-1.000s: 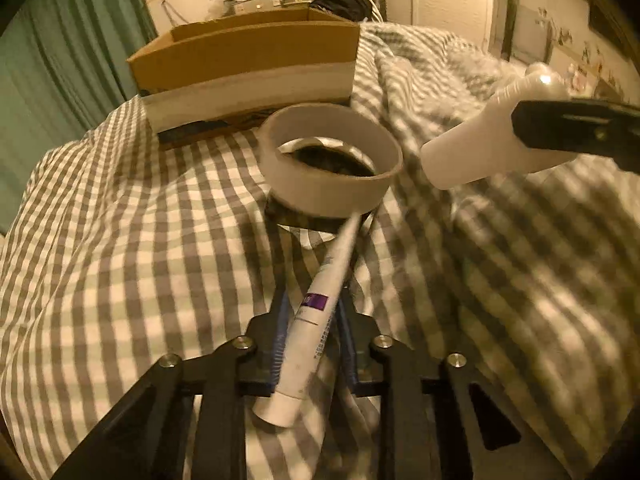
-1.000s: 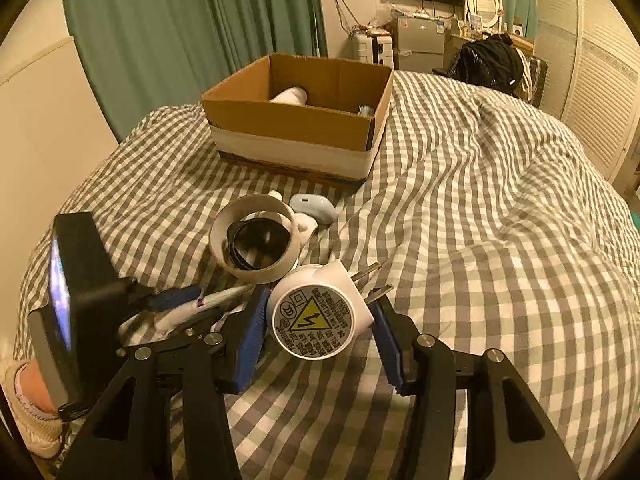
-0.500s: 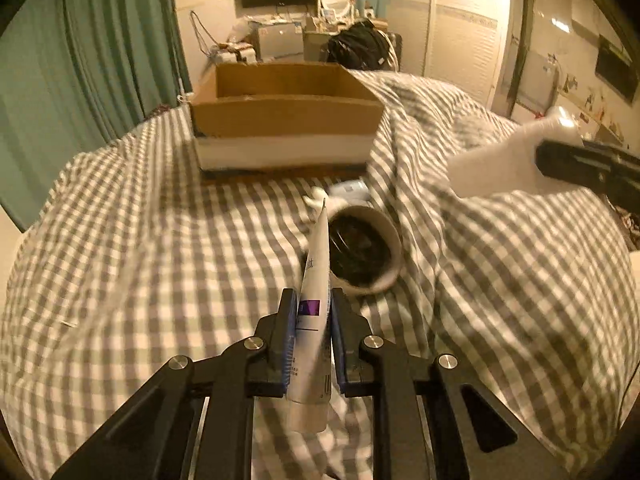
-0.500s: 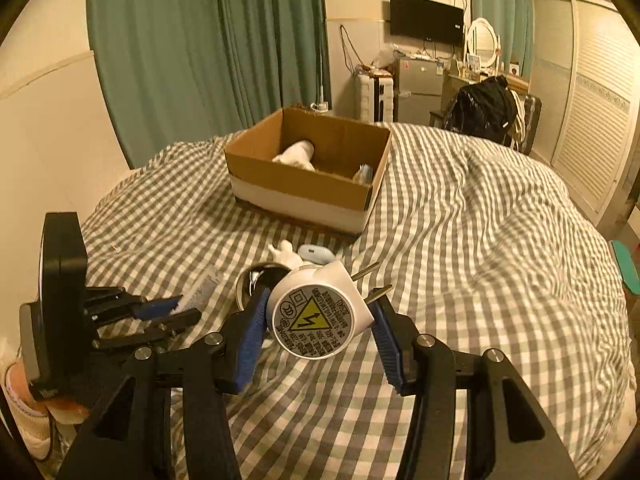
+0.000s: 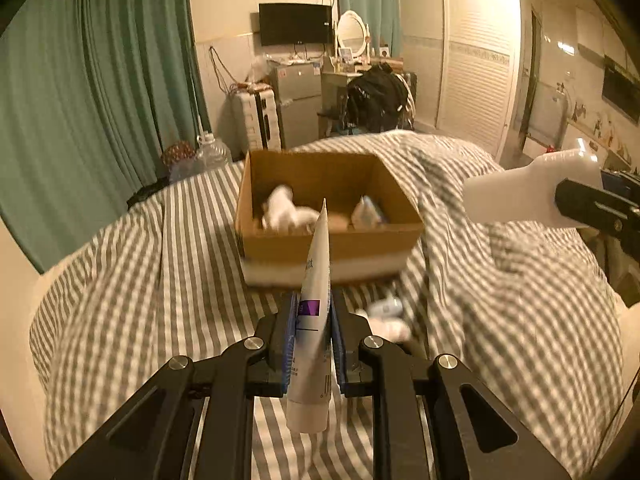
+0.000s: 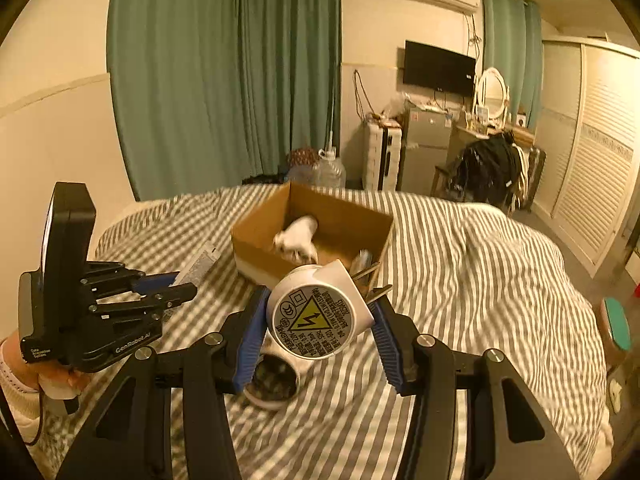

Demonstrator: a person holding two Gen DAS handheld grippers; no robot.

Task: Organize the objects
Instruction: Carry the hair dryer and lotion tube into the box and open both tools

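My left gripper (image 5: pixel 312 320) is shut on a white tube with a purple label (image 5: pixel 314 312), held above the bed and pointing at the cardboard box (image 5: pixel 328 240). My right gripper (image 6: pixel 316 316) is shut on a white round power adapter (image 6: pixel 316 312) with a yellow warning label; it also shows in the left wrist view (image 5: pixel 528 192). The box (image 6: pixel 260 240) lies ahead with white items inside. The left gripper with its tube (image 6: pixel 200 260) shows at the left in the right wrist view.
A white tape ring (image 6: pixel 274 380) and small white items (image 5: pixel 386 316) lie on the checked bedspread (image 5: pixel 120 280) in front of the box. Green curtains, a fridge, a chair with a black bag and a wardrobe stand beyond the bed.
Both grippers have risen and tilted up with their objects still held. The box now sits nearer the middle of both views, and the tape ring has dropped below.
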